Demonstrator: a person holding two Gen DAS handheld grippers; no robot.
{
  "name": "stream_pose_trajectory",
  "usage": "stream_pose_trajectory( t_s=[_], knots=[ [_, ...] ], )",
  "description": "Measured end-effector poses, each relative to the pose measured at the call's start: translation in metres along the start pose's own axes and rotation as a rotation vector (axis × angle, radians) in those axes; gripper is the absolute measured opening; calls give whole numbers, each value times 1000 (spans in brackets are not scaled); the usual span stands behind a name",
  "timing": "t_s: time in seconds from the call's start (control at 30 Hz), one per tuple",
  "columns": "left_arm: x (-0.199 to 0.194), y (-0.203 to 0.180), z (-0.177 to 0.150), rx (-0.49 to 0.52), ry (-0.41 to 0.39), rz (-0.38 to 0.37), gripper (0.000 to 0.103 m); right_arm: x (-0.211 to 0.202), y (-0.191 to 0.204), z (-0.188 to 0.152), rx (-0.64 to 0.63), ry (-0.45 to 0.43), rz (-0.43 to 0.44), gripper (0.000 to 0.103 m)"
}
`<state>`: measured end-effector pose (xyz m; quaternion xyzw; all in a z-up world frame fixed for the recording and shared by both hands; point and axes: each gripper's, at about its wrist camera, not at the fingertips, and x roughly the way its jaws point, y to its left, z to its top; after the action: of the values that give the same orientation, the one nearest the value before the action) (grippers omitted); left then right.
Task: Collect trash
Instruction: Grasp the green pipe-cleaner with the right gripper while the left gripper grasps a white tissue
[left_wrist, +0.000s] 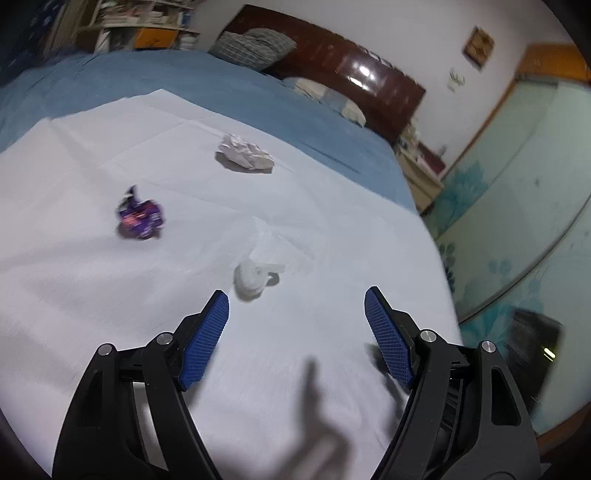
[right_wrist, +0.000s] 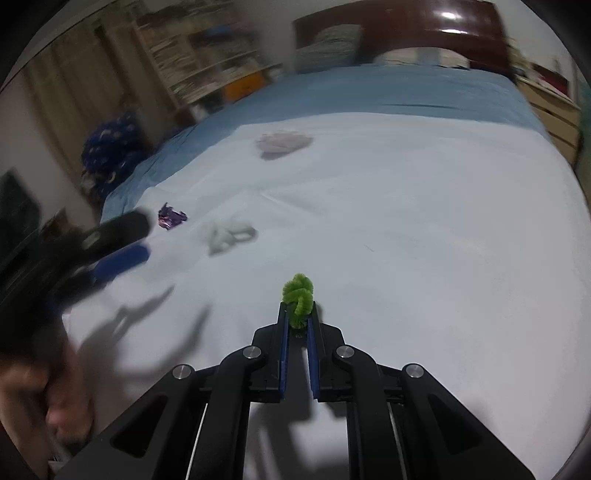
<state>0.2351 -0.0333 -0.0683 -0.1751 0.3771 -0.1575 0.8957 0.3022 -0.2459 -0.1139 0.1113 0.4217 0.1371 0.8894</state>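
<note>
On white sheet (left_wrist: 110, 295) over blue bed (left_wrist: 184, 81), left hand-held gripper (left_wrist: 296, 306) spread — right hand-held gripper (right_wrist: 297, 314) pinching green scrap (right_wrist: 298, 295).

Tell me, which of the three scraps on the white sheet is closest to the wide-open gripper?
The small white twisted scrap, just ahead of the left gripper. The purple wrapper lies farther off to the side, and the crumpled paper ball farther back toward the blue bedding.

Both grippers have black linkage arms with silver pivot screws and blue ribbed fingers (left_wrist: 205, 339).
</note>
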Motion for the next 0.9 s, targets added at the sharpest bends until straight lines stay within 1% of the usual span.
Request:
stream_pose_trajectory(
  t_s=[0.07, 0.13, 0.2, 0.23, 0.27, 0.3, 0.33, 0.4, 0.47, 0.53, 0.7, 0.73, 0.77, 0.8, 0.9],
  knots=[
    [16, -4, 6, 18, 34, 33, 76, -12, -13, -12, 40, -10, 20, 11],
    [34, 1, 11, 7, 93, 78, 76, -15, -18, -18, 58, -3, 38, 11],
    [48, 11, 12, -25, 144, 130, 76, -14, -18, -20, 62, -1, 43, 11],
    [53, 16, 12, -50, 167, 136, 76, -12, -17, -21, 55, 3, 40, 11],
    [54, 20, 12, -62, 165, 139, 75, -11, -15, -22, 48, 5, 38, 11],
    [56, 23, 14, -71, 160, 162, 74, -11, -13, -23, 45, 5, 36, 11],
    [57, 24, 16, -69, 160, 185, 71, -11, -12, -23, 43, 4, 37, 11],
    [61, 25, 17, -62, 165, 231, 61, -10, -12, -22, 48, 3, 43, 11],
    [62, 28, 16, -61, 171, 271, 35, -10, -11, -22, 51, 2, 45, 11],
    [62, 30, 14, -63, 179, 273, 20, -9, -10, -22, 52, 2, 45, 11],
    [56, 19, 10, -39, 155, 238, 14, -9, -11, -22, 50, 2, 44, 11],
    [49, 17, 9, -32, 134, 218, 8, -9, -11, -23, 50, 1, 43, 11],
    [45, 14, 10, -28, 118, 206, 4, -9, -10, -23, 49, 1, 40, 10],
    [37, 10, 9, -19, 94, 200, 4, -8, -10, -21, 48, 1, 39, 10],
    [13, 0, 4, -4, 55, 171, 4, -9, -7, -20, 40, -5, 27, 10]
  ],
)
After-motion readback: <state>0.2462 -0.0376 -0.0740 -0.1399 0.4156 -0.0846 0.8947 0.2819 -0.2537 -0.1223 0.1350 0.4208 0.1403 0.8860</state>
